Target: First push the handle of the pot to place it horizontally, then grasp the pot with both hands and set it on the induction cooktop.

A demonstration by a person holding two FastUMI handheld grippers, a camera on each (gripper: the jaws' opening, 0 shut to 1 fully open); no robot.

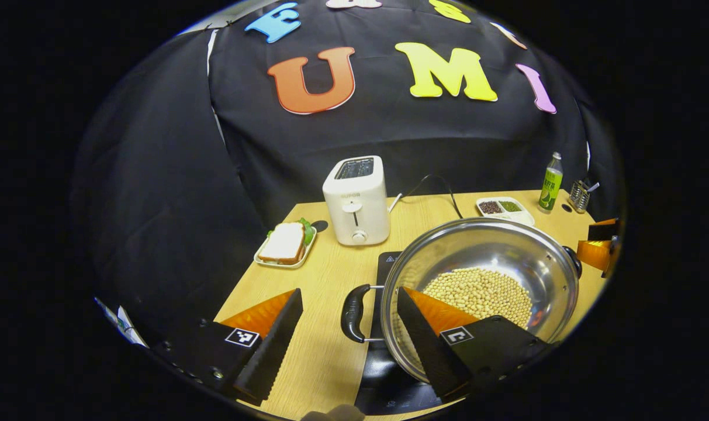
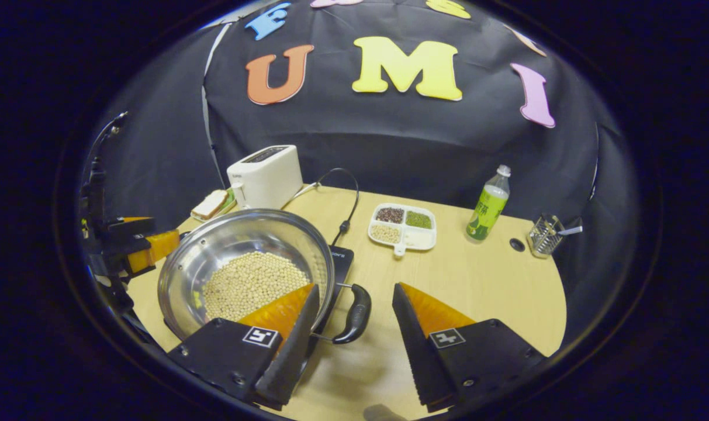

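Note:
A steel pot (image 1: 524, 251) with soybeans in it sits on the black induction cooktop (image 1: 387, 383). Its black left handle (image 1: 352, 314) lies between the fingers of my left gripper (image 1: 349, 292), which is open and not touching it. In the right gripper view the pot (image 2: 255, 234) rests on the cooktop (image 2: 342, 257), and its right handle (image 2: 357, 316) lies between the spread fingers of my right gripper (image 2: 355, 287), also open. The right gripper (image 1: 599, 248) shows beyond the pot's far handle in the left gripper view. At the left edge of the right gripper view is the left gripper (image 2: 135, 245).
A white toaster (image 1: 356, 202) and a sandwich on a plate (image 1: 285, 244) stand behind the pot. A divided dish of beans (image 2: 402, 228), a green bottle (image 2: 487, 206) and a wire holder (image 2: 546, 235) stand on the wooden table (image 2: 494, 292). A black cord (image 2: 345, 199) runs to the cooktop.

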